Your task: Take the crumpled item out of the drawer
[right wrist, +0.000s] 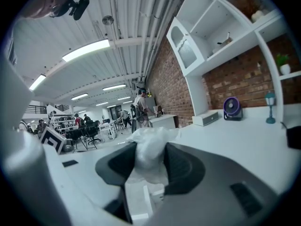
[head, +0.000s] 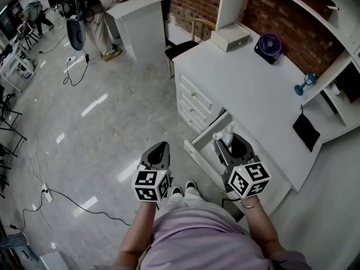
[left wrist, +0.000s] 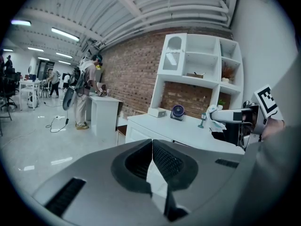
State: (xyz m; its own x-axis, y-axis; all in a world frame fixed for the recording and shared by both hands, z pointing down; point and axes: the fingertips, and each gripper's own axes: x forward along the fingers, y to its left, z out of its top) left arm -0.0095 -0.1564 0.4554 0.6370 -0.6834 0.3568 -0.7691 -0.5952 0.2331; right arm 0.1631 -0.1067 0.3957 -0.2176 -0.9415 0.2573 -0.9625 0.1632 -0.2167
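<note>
Crumpled white item (right wrist: 149, 139) is clamped between the right gripper's (right wrist: 150, 157) jaws. Only the head view shows it above the open drawer (head: 198, 142) of the white surface (head: 253, 89); the drawer's contents are hidden. The left gripper's (left wrist: 151, 147) jaws are together, empty.

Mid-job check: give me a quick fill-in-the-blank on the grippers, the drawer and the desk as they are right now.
1. The right gripper is shut on the crumpled item, whose colour is ____.
2. The left gripper, jaws together, holds ____.
3. The desk drawer by the right gripper stands ____.
4. The small fan on the desk top is ____ in colour.

Missing words: white; nothing; open; purple.
</note>
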